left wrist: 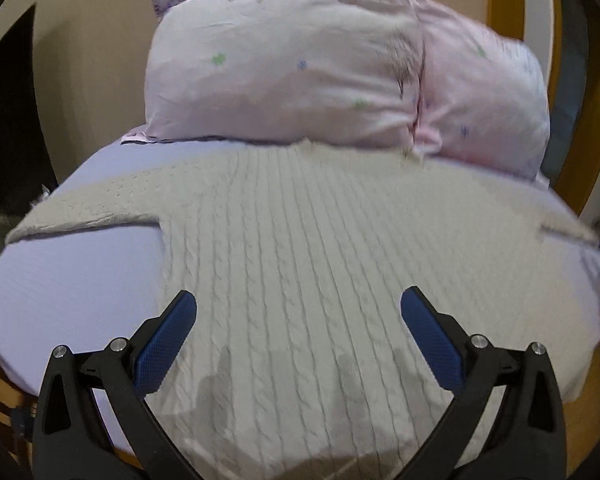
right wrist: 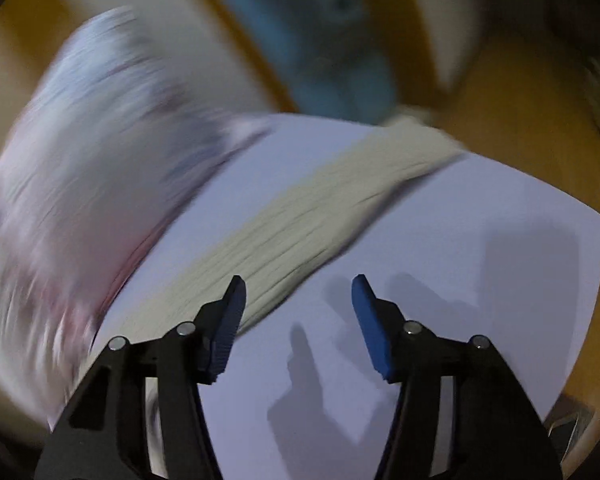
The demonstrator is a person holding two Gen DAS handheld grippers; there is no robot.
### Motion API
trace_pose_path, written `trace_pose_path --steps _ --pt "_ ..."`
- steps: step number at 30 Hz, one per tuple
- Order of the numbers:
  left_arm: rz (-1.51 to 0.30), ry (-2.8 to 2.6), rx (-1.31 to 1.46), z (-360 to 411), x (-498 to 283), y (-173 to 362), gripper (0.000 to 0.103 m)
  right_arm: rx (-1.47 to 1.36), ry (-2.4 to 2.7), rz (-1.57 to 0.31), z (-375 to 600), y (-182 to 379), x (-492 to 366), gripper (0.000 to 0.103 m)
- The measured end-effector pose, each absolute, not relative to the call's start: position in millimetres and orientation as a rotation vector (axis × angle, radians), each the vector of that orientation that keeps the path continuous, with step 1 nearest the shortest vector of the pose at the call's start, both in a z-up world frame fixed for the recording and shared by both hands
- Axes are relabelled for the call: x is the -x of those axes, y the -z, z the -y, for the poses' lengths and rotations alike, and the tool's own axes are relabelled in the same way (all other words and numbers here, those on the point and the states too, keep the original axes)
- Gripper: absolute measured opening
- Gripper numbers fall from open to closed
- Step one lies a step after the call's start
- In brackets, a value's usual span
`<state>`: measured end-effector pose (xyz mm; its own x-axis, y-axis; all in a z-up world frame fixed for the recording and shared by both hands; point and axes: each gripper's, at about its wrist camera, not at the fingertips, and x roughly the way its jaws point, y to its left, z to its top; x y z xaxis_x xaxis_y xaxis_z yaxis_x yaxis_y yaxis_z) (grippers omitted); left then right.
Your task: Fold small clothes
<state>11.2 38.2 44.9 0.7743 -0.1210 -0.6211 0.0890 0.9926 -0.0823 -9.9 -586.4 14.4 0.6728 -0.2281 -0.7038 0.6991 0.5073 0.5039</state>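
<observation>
A cream cable-knit sweater (left wrist: 300, 240) lies spread flat on a lavender sheet (left wrist: 79, 272), one sleeve (left wrist: 87, 208) stretched out to the left. My left gripper (left wrist: 298, 304) is open and empty, hovering above the sweater's lower body. In the blurred right wrist view, the sweater's other sleeve (right wrist: 312, 220) runs diagonally across the sheet (right wrist: 460, 260). My right gripper (right wrist: 298, 290) is open and empty, its left fingertip close over the sleeve's near part.
Two pink patterned pillows (left wrist: 283, 76) lie at the head of the bed, also blurred at the left of the right wrist view (right wrist: 79, 180). A wooden bed frame (right wrist: 512, 120) borders the mattress. A blue object (right wrist: 320, 40) lies beyond the bed.
</observation>
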Motion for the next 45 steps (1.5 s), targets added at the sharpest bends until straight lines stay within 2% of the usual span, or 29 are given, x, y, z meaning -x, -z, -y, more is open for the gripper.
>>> trace_pose_path --steps 5,6,7,8,11,15,19,23,24,26,28,29,31,33,42,44,45 --pt "-0.633 0.132 0.272 -90 -24 -48 0.102 -1.022 0.653 -0.585 642 7 -9 0.052" --pt "-0.623 0.129 0.31 -100 -25 -47 0.102 -1.027 0.656 -0.579 646 8 -14 0.042" --pt "-0.607 0.122 0.355 -115 -25 -47 0.102 -1.03 0.666 -0.571 652 10 -20 0.019" --pt "-0.596 0.113 0.375 -123 -25 -46 0.102 -1.03 0.679 -0.576 657 13 -25 0.006" --pt "-0.548 0.063 0.393 -151 -24 -49 0.102 -0.989 0.69 -0.555 658 8 -32 0.007" --pt "-0.508 -0.046 0.449 -193 -23 -53 0.102 -0.665 0.575 -0.427 584 -63 -46 0.007" --pt "-0.465 -0.171 0.571 -237 -28 -54 0.102 -0.423 0.238 -0.345 448 -131 -68 0.007" --pt "-0.468 -0.254 0.631 -265 -41 -53 0.102 -0.254 -0.128 -0.377 295 -146 -88 0.007" --pt "-0.474 -0.261 0.64 -268 -43 -52 0.102 -0.225 -0.193 -0.403 267 -142 -88 0.008" --pt "-0.49 -0.277 0.683 -282 -48 -49 0.101 -0.118 -0.379 -0.566 182 -108 -103 0.017" --pt "-0.51 -0.284 0.739 -296 -56 -42 0.095 -0.065 -0.505 -0.717 132 -73 -111 0.042" --pt "-0.522 -0.293 0.769 -303 -60 -38 0.092 -0.046 -0.527 -0.756 118 -60 -110 0.047" --pt "-0.544 -0.302 0.827 -317 -68 -30 0.087 -0.053 -0.512 -0.739 121 -55 -105 0.067" --pt "-0.573 -0.321 0.869 -329 -76 -22 0.084 -0.107 -0.476 -0.707 140 -60 -102 0.076" --pt "-0.542 -0.385 1.048 -397 -101 -5 0.074 -0.289 -0.332 -0.65 242 -68 -73 0.082" --pt "-0.568 -0.42 1.021 -405 -112 -7 0.065 -0.31 -0.329 -0.645 251 -65 -74 0.082" --pt "-0.589 -0.441 0.997 -406 -116 -8 0.053 -0.316 -0.328 -0.642 253 -66 -71 0.082"
